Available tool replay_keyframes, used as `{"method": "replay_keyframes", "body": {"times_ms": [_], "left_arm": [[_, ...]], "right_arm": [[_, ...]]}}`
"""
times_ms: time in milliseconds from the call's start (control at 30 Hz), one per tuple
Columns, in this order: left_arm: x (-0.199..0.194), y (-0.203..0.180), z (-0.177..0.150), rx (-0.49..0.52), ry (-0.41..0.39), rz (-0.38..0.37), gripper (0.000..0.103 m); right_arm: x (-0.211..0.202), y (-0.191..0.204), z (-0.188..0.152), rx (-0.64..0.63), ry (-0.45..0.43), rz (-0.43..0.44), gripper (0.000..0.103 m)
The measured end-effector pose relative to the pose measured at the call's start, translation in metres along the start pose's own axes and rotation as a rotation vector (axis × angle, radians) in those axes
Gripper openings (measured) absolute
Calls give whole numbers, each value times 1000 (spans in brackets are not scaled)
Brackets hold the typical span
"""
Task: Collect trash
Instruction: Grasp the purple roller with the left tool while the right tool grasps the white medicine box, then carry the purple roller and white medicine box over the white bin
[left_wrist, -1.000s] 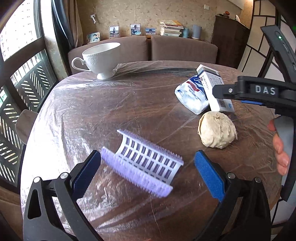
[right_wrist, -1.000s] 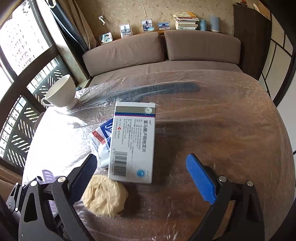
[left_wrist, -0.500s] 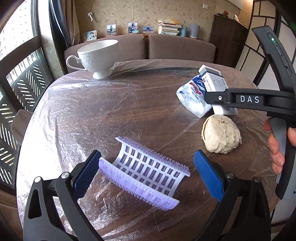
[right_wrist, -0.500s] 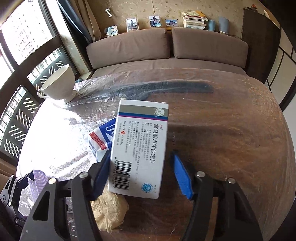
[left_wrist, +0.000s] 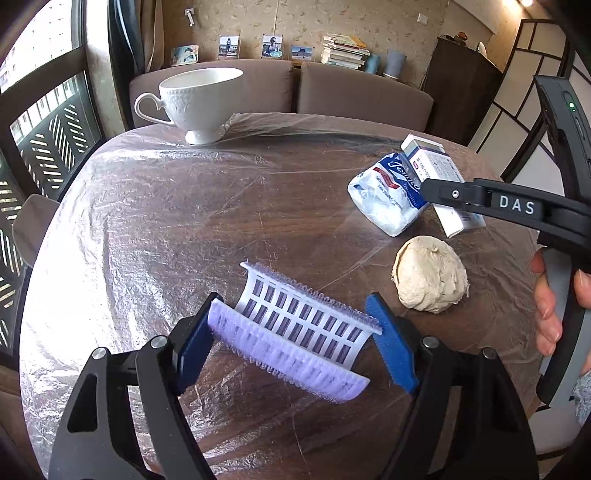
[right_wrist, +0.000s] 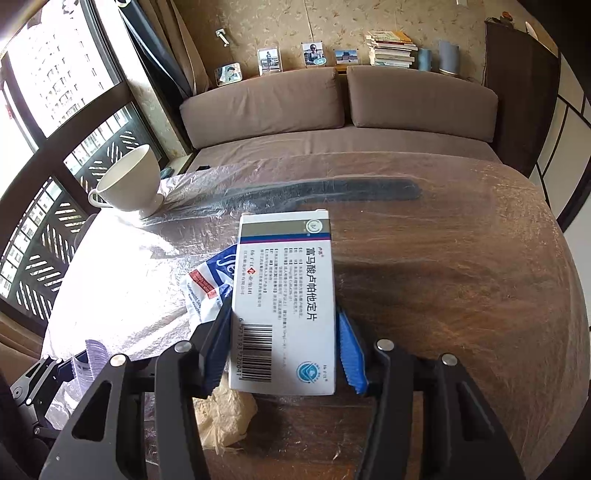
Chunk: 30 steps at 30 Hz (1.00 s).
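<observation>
- Blue-padded right gripper (right_wrist: 284, 347) closed in from wide; we saw its jaws still narrowing, pads against the medicine box (right_wrist: 284, 295), low centre.
- Left gripper (left_wrist: 295, 343) narrowing around the lilac plastic strip (left_wrist: 295, 325), left pad touching, right pad just clear.
- Teacup (left_wrist: 199, 103), upper left: contents hidden; no bin seen.

In the right wrist view the right gripper (right_wrist: 282, 347), jaws closing with the medicine box (right_wrist: 284, 295) between them, covers the box's lower side edges. The box hides most of the tissue packet (right_wrist: 208, 284) at its 9 o'clock and the top of the crumpled paper ball (right_wrist: 225, 413) at 6 o'clock. The purple-and-white plastic piece (right_wrist: 90, 356) shows only as a sliver. In the left wrist view the right gripper's arm crosses the box. The hand (left_wrist: 554, 295) is cut off at 3 o'clock.
</observation>
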<state>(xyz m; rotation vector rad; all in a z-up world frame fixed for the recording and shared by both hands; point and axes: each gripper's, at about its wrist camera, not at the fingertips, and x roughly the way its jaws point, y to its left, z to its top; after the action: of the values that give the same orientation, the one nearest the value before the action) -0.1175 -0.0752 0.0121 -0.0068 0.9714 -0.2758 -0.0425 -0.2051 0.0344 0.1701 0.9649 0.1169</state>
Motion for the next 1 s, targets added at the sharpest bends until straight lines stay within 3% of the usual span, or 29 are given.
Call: {"method": "replay_keyframes", "body": {"times_ms": [467,1000], "left_arm": [[-9,-5,0,-4,-12,2,80],[-20,-22,-7,19,-19,3,80]], "right_arm": [[-33,-10,-18,24,-21,17,51],[-65,-23,-71,39,27,19,51]]}}
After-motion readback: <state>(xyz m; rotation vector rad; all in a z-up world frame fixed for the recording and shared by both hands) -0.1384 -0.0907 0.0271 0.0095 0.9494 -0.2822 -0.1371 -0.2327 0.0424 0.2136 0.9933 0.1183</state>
